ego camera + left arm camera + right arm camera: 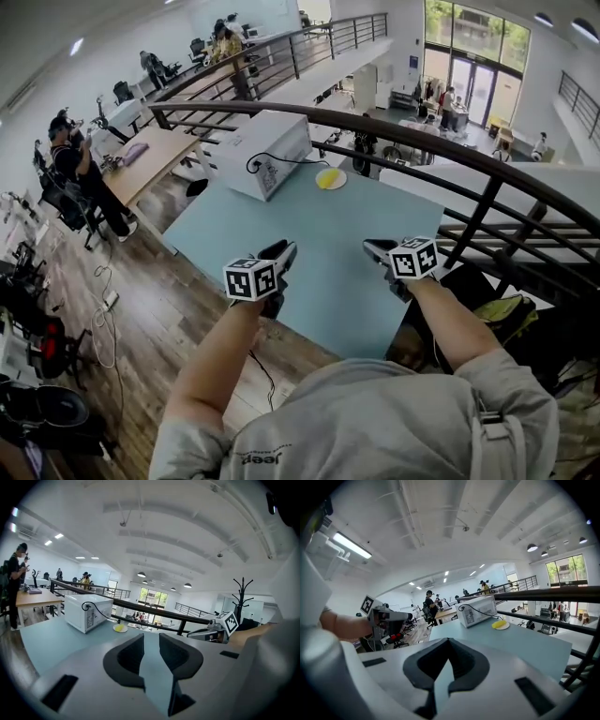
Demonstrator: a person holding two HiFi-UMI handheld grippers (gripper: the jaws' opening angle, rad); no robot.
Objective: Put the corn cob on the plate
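Observation:
The yellow corn cob (326, 178) lies on a small white plate (340, 174) at the far side of the pale blue table (319, 239), next to the microwave. The left gripper view shows the cob (119, 628) small and distant; so does the right gripper view (500, 624). My left gripper (284, 251) hovers over the table's near part, open, with nothing between its jaws (151, 641). My right gripper (373, 247) is level with it on the right, its fingertips meeting and empty (449, 641). Both are far from the cob.
A white microwave (262, 150) with a black cable stands at the table's far left corner. A dark curved railing (450, 150) runs behind and along the table's right side. A wooden desk (150, 159) with people nearby lies to the left.

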